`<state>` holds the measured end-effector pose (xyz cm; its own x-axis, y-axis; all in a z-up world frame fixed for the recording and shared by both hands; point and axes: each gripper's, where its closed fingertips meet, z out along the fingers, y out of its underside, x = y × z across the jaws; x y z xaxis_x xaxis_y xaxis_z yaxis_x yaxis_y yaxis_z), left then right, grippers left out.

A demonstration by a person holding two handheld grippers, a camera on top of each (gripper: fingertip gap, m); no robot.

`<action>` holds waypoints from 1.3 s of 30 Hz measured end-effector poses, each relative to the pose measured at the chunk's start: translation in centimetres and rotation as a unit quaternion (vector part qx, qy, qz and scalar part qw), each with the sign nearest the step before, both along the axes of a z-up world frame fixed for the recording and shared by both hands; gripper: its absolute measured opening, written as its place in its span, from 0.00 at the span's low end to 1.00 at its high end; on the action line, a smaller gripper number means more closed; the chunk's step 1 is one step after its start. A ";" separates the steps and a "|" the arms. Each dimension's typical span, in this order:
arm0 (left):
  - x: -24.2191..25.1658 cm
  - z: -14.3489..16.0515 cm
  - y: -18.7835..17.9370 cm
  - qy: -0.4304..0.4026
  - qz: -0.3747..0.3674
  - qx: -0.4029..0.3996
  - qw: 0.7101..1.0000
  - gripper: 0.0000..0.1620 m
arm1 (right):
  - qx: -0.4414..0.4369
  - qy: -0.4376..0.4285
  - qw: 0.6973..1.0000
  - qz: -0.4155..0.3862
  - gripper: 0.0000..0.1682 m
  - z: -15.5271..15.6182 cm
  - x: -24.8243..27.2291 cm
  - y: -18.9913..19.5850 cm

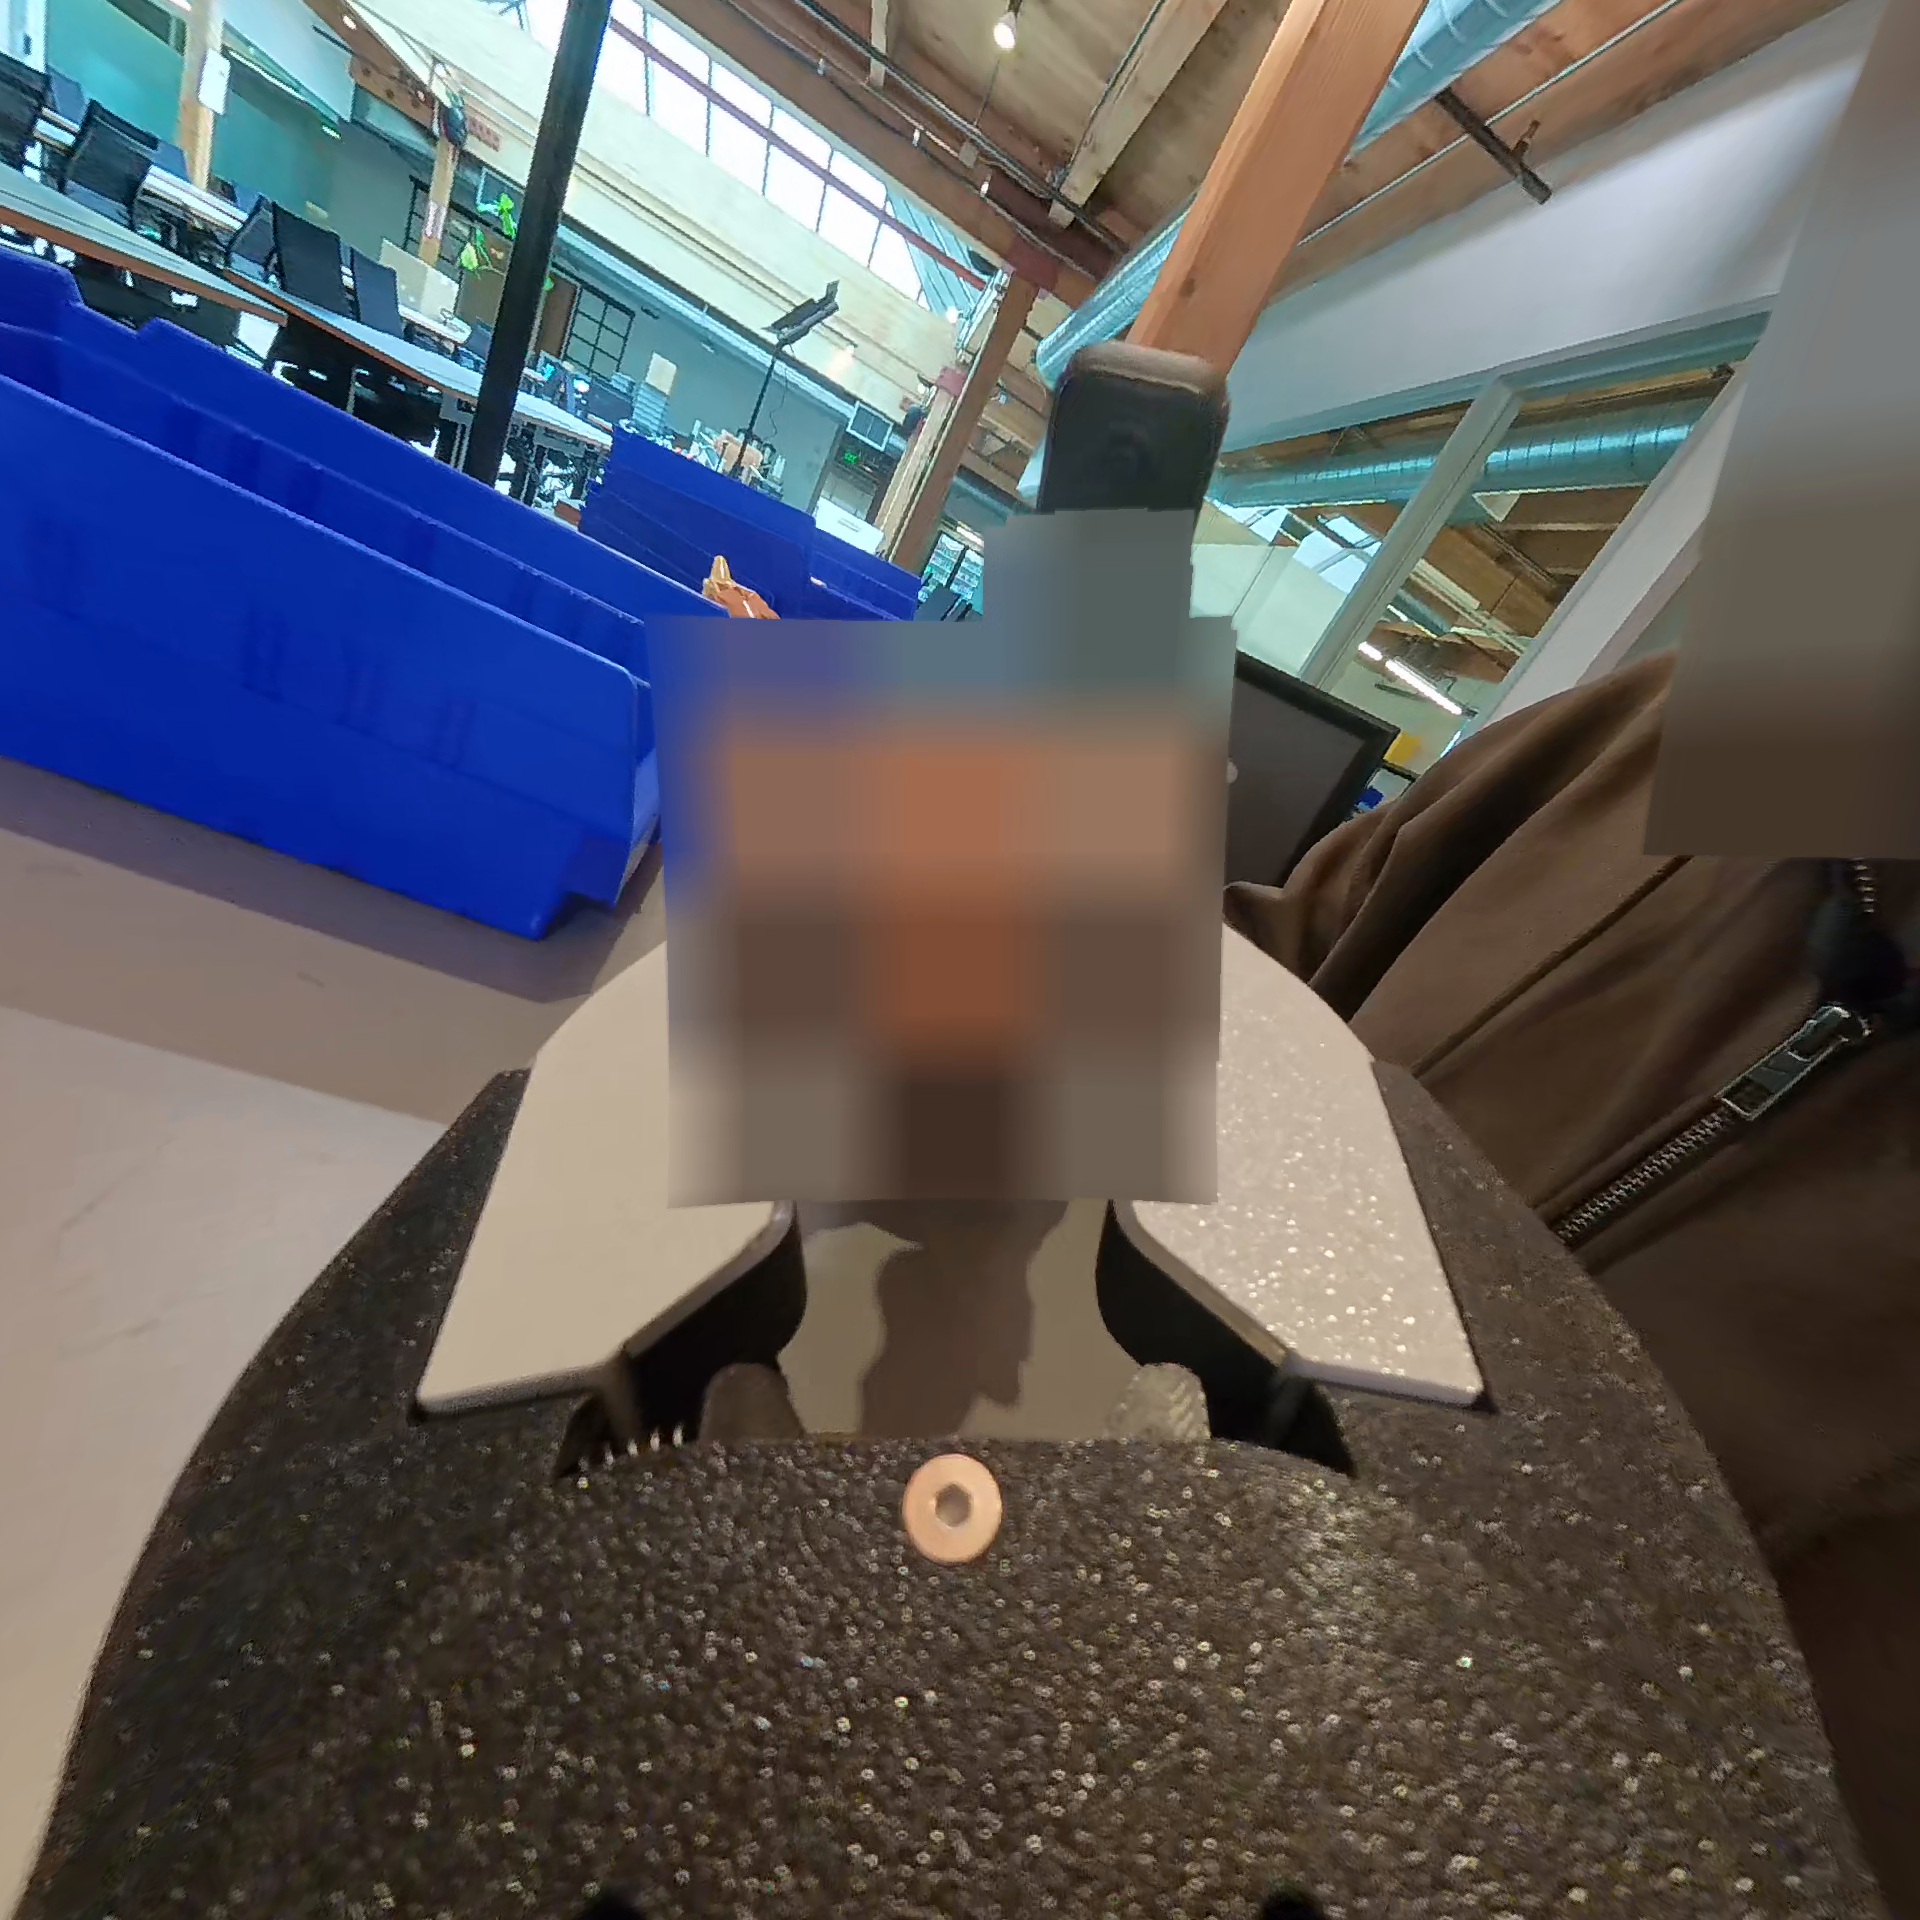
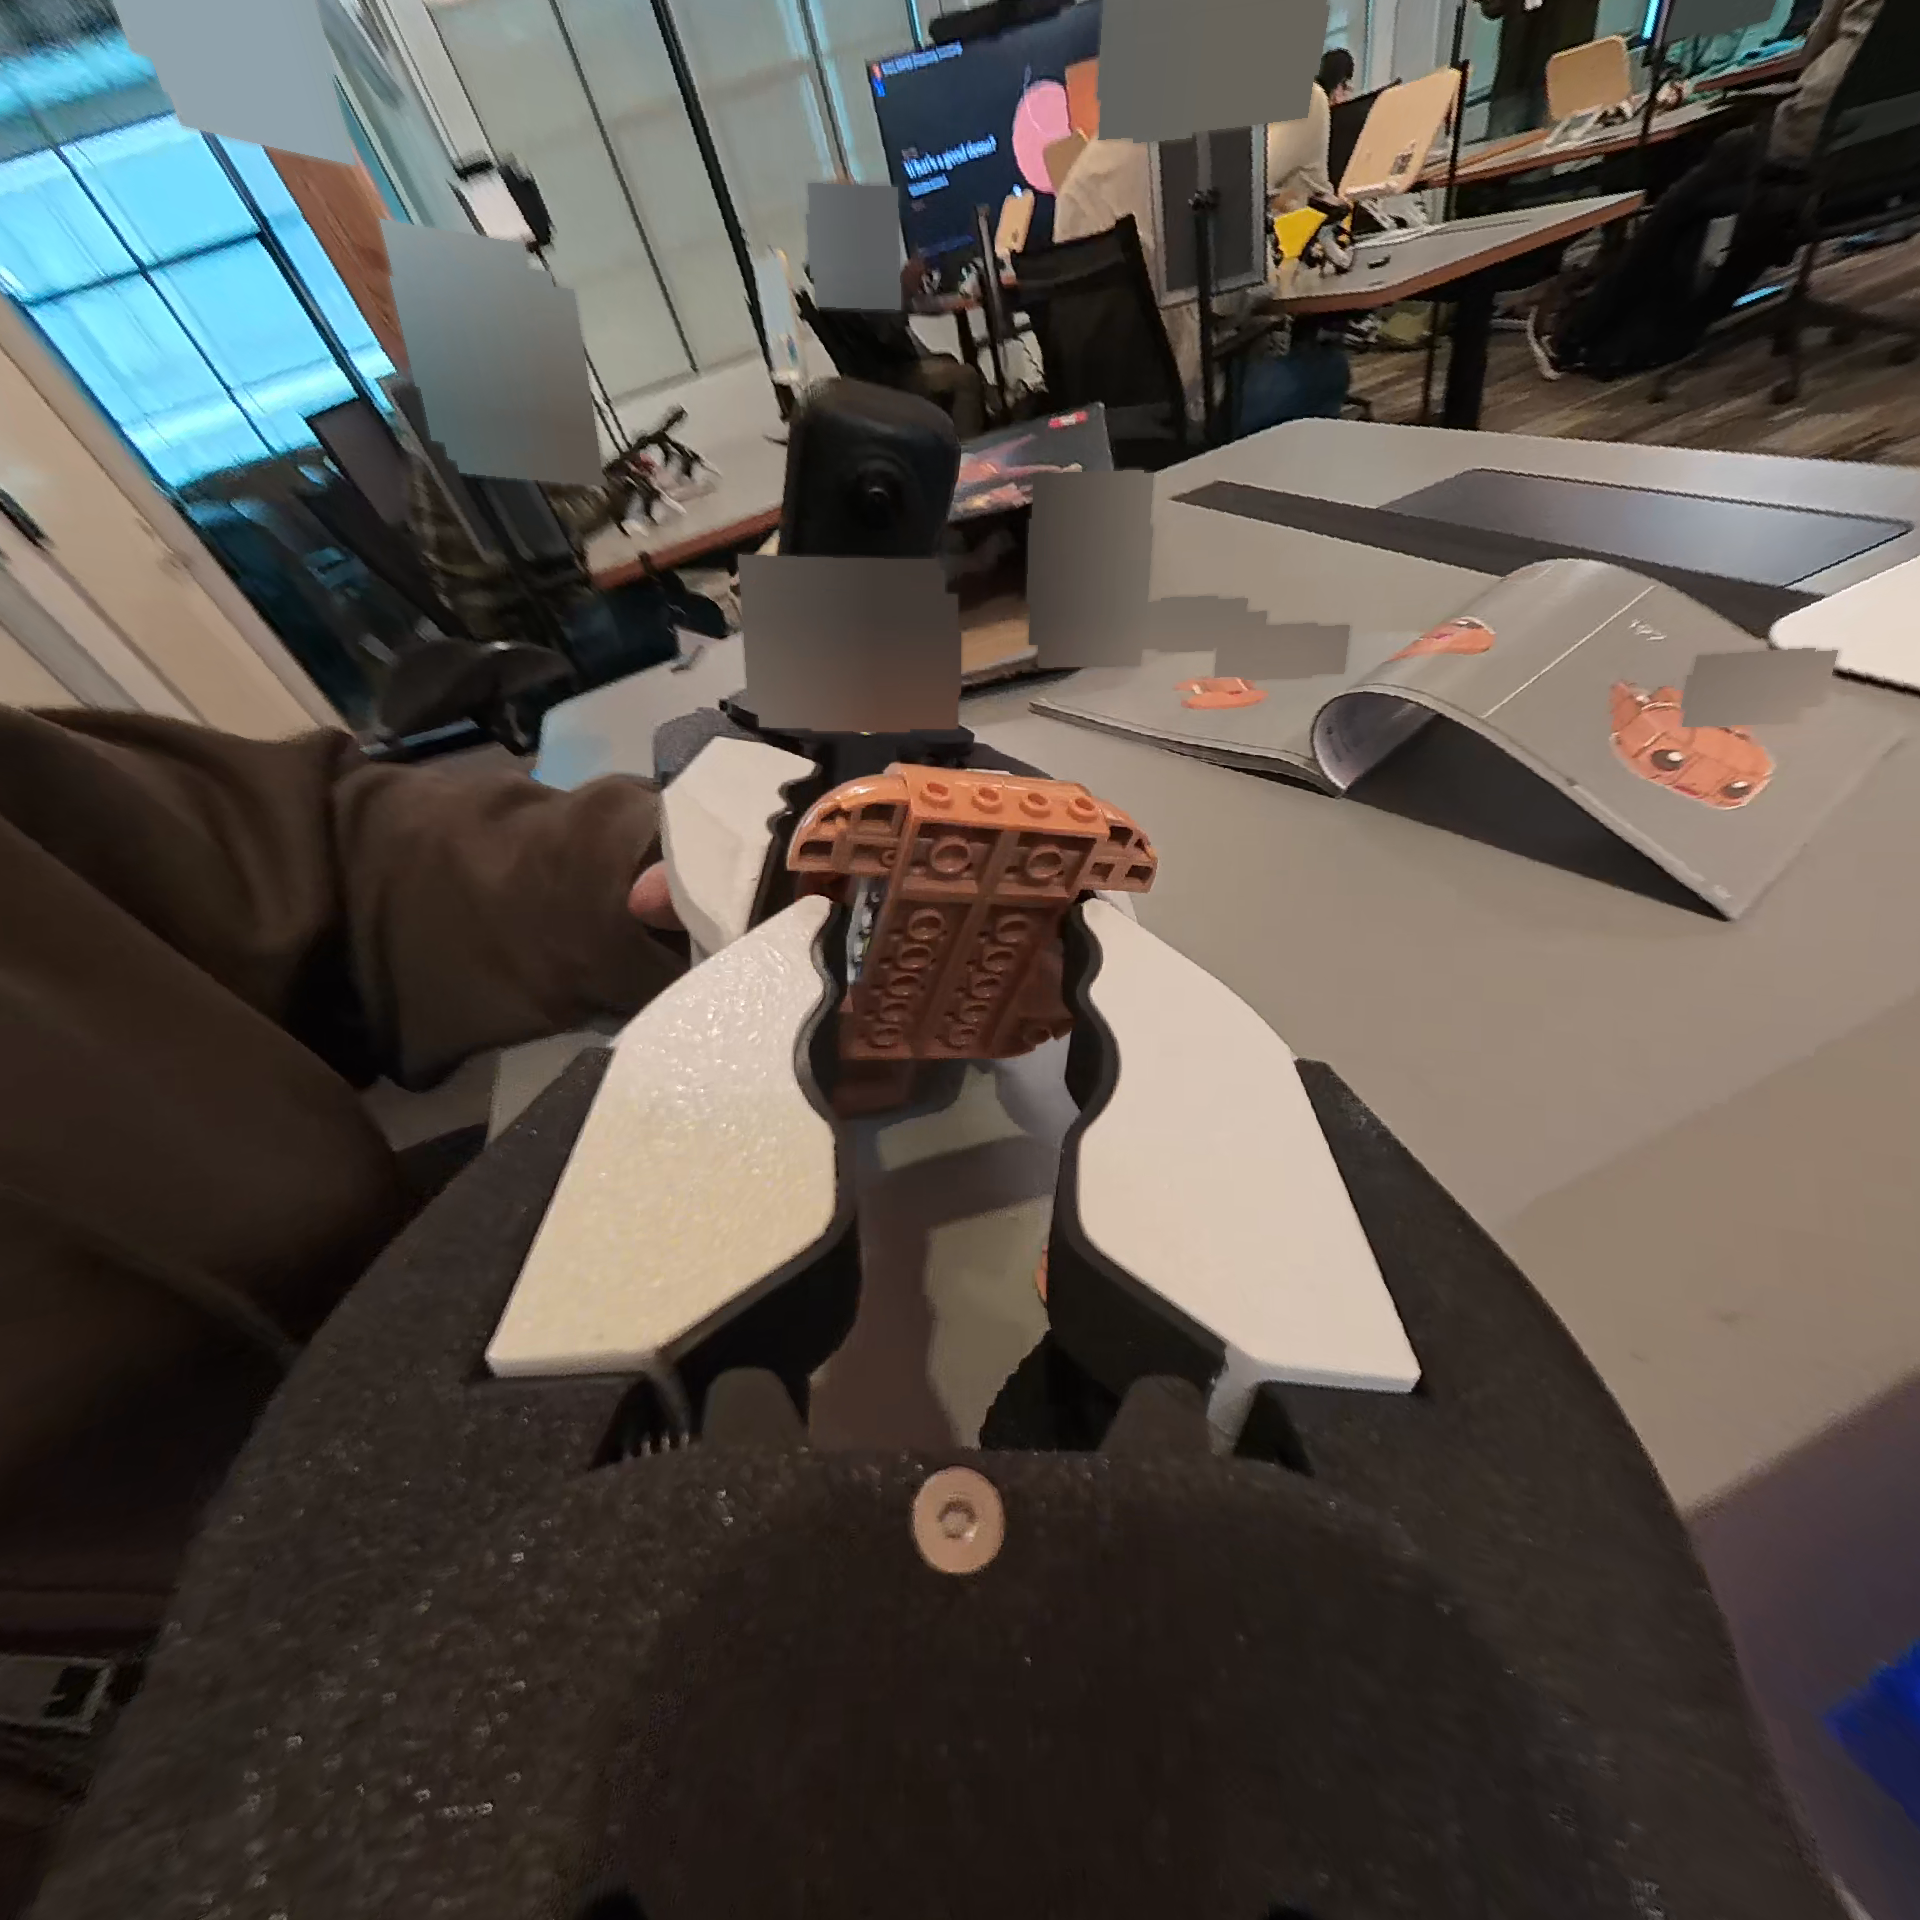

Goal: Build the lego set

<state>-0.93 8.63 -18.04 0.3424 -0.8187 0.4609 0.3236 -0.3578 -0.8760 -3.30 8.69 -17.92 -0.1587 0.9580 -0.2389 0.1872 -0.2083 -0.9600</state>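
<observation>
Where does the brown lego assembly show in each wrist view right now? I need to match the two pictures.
Left wrist view: not visible; the centre, ahead of the fingers, lies under a blur patch.
Right wrist view: the brown lego assembly sits at centre, between the fingers of the right hand-held gripper.
Shared landmark: the person's brown jacket, at the right side of the left view and the left side of the right view.

right gripper [image 2: 951,997]: fingers clamped | left gripper [image 2: 831,831]: facing it, state unclear
</observation>
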 end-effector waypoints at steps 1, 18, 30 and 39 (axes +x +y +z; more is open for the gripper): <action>0.1 0.0 0.0 0.000 -0.001 -0.001 1.000 0.43 | 0.007 -0.002 1.000 -0.003 0.23 0.0 0.0 0.0; -1.2 1.6 0.1 -0.172 -0.047 -0.078 0.981 0.39 | -0.040 0.040 0.998 0.011 0.20 1.8 0.0 0.4; -1.6 1.4 -0.3 -0.091 -0.020 -0.007 0.996 0.39 | 0.051 -0.228 0.971 -0.041 0.20 -6.8 6.4 3.6; -1.4 1.0 -0.4 -0.048 -0.011 0.018 0.999 0.39 | 0.082 -0.320 0.942 -0.060 0.19 -11.5 5.5 4.2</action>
